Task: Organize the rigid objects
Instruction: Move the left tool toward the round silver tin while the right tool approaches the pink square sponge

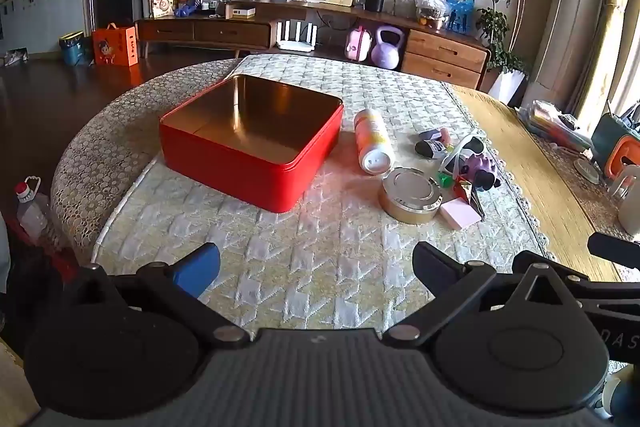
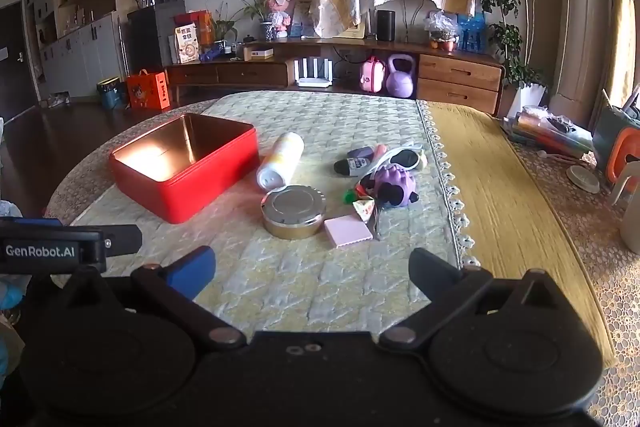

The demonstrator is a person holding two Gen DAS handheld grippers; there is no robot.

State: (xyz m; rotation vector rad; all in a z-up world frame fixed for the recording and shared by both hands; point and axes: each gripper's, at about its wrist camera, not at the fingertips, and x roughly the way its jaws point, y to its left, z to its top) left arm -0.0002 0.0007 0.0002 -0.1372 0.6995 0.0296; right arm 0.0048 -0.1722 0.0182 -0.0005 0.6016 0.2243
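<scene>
An empty red tin box (image 1: 256, 143) (image 2: 188, 171) with a gold inside sits on the quilted mat. To its right lie a white and orange bottle (image 1: 374, 141) (image 2: 281, 159) on its side, a round gold tin (image 1: 411, 195) (image 2: 293, 211), a pink pad (image 1: 460, 213) (image 2: 348, 231), a purple toy (image 1: 482, 169) (image 2: 394, 183), sunglasses (image 2: 404, 158) and small bits. My left gripper (image 1: 316, 269) is open, low over the mat in front of the box. My right gripper (image 2: 312, 269) is open too, short of the gold tin. Nothing is between either pair of fingers.
The mat (image 1: 340, 247) covers a round lace-clothed table (image 1: 104, 147); a yellow runner (image 2: 500, 195) lies to the right. A low wooden cabinet (image 2: 400, 71) stands behind. Clutter and an orange stool (image 2: 622, 155) sit at the far right. The other gripper's body (image 2: 52, 247) shows at the left.
</scene>
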